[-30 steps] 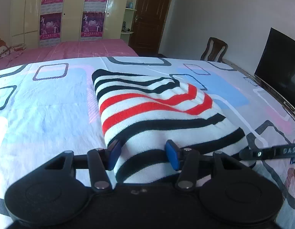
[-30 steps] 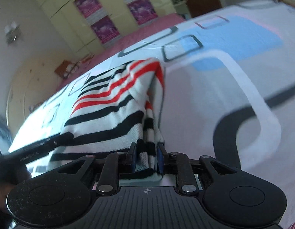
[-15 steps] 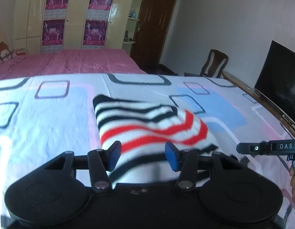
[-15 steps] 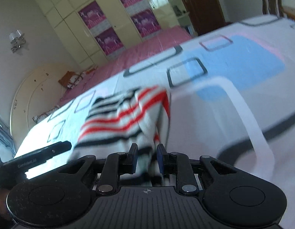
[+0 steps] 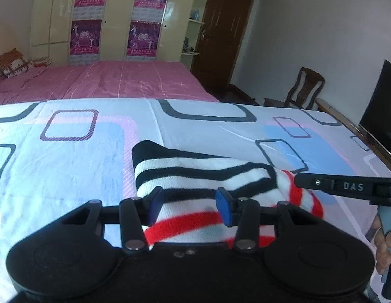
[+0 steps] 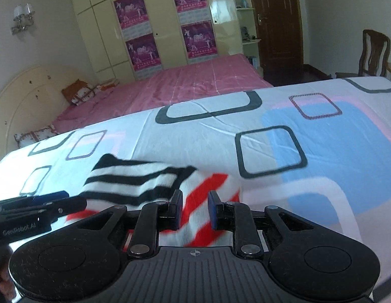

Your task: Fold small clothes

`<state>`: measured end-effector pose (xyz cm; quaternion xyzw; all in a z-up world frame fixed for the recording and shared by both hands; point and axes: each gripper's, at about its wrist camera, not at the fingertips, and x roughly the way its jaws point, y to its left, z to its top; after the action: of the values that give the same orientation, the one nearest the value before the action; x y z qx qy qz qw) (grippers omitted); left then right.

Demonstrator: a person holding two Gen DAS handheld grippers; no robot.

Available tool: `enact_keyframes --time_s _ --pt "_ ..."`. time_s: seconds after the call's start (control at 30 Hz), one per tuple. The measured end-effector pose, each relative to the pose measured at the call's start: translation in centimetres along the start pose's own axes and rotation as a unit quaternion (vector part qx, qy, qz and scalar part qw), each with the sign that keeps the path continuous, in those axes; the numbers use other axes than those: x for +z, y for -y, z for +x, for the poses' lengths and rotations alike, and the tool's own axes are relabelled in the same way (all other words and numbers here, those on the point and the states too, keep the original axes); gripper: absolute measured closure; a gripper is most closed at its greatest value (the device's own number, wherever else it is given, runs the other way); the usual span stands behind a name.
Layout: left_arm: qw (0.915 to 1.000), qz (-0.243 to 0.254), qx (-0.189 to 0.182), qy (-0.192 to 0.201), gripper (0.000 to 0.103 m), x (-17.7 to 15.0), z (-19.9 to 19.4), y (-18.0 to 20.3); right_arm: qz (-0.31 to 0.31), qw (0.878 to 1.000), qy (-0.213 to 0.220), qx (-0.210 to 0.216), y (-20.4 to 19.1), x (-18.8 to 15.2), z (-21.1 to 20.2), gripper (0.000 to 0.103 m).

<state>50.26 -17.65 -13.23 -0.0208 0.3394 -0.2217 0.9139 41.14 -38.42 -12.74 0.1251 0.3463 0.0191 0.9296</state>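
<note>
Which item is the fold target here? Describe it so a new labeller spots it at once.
Start at the white bedsheet printed with blue patches and dark rounded squares. The striped knit garment lies on it, just ahead of both grippers. It is the only loose cloth there, white with black stripes and red stripes.

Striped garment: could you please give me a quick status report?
Left gripper open, right gripper open. Striped garment folded on bedsheet. Nothing in the way.
</note>
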Motion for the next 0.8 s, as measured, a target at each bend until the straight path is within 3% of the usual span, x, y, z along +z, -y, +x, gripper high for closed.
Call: enact_keyframes --time_s 0.17,0.23,0.57,0.8 --pt "0.9995 0.010 0.015 -0.024 0.057 -1.5 2.1 -0.7 -0.022 0.999 -0.022 -0.029 0.9 -0.9 3.2 0.082" --pt "0.9994 0.025 0.016 -0.015 0.057 -2.2 2.1 -0.6 -0.033 0.998 -0.023 -0.044 1.6 -1.8 4.0 0.082" --pt "0.9990 0.016 0.028 -0.031 0.058 -1.1 1.7 -0.2 -0.023 0.999 -0.022 -0.035 2.3 -1.4 3.8 0.082" --pt "0.9992 0.001 0.030 -0.026 0.058 -0.8 -0.7 0.2 0.000 1.000 0.002 -0.003 1.5 -1.1 0.1 0.082"
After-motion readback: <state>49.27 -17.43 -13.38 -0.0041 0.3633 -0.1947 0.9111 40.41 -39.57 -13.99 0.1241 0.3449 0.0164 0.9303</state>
